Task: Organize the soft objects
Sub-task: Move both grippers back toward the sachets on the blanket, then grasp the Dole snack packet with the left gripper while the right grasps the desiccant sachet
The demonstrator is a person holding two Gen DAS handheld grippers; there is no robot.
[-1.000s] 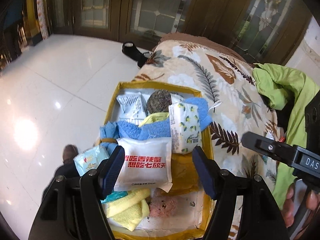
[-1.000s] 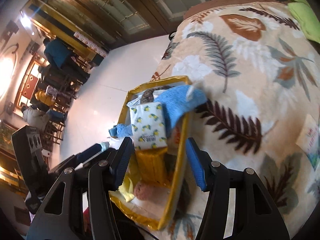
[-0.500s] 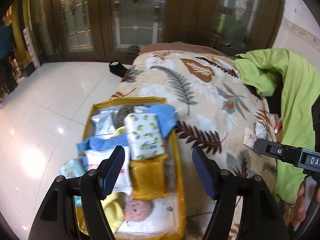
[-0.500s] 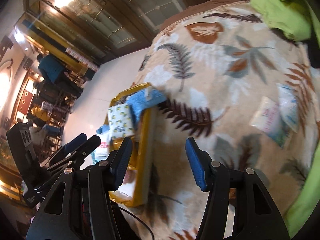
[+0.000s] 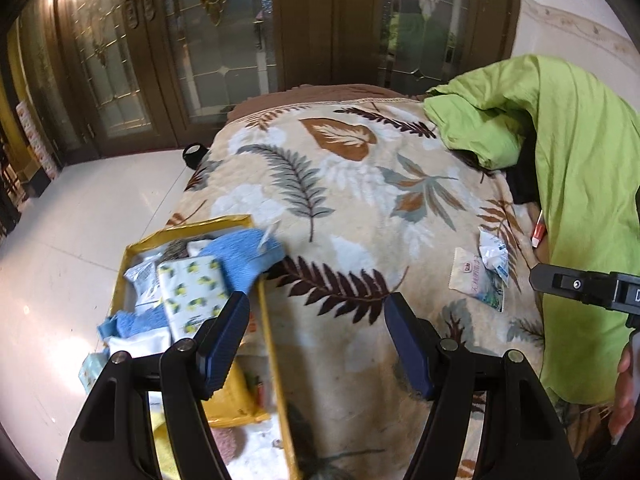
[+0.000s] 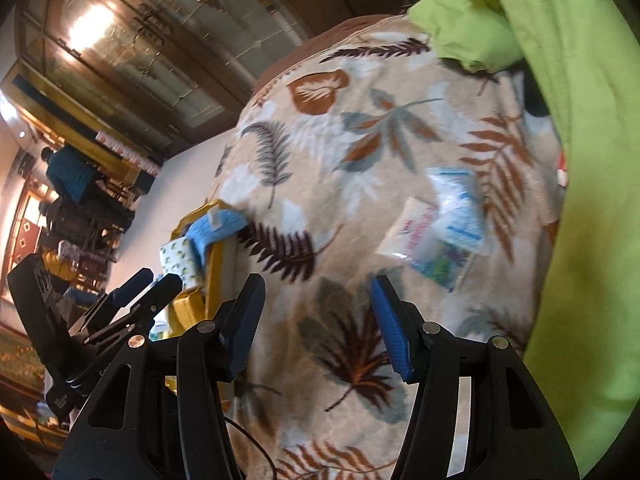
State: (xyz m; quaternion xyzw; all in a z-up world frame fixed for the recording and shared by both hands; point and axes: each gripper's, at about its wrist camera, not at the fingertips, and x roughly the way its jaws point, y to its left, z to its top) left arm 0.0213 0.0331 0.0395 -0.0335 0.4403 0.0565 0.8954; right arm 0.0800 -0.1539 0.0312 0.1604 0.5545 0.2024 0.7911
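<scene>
A yellow-rimmed box [image 5: 264,304] at the bed's left edge holds soft things: a blue towel [image 5: 244,256], a lemon-print tissue pack [image 5: 192,296], white packets and a mustard cloth. Two small wipe packets [image 5: 480,276] lie on the leaf-print blanket [image 5: 340,200] to the right, also seen as wipe packets [image 6: 440,236] in the right wrist view. My left gripper [image 5: 316,336] hangs open over the blanket just right of the box, nothing between its fingers. My right gripper [image 6: 316,320] is open and empty above the blanket, left of and below the packets. The box [image 6: 216,256] shows at its left.
A bright green quilt [image 5: 568,160] is bunched along the bed's right side, with something dark under it. A glossy white floor [image 5: 60,240] lies left of the bed, with dark glass-panelled doors [image 5: 224,40] behind. A small black object [image 5: 194,154] sits on the floor by the bed corner.
Both grippers have swung right, away from the box and over the blanket. The box has slid to the left of both views and the two wipe packets have come into sight.
</scene>
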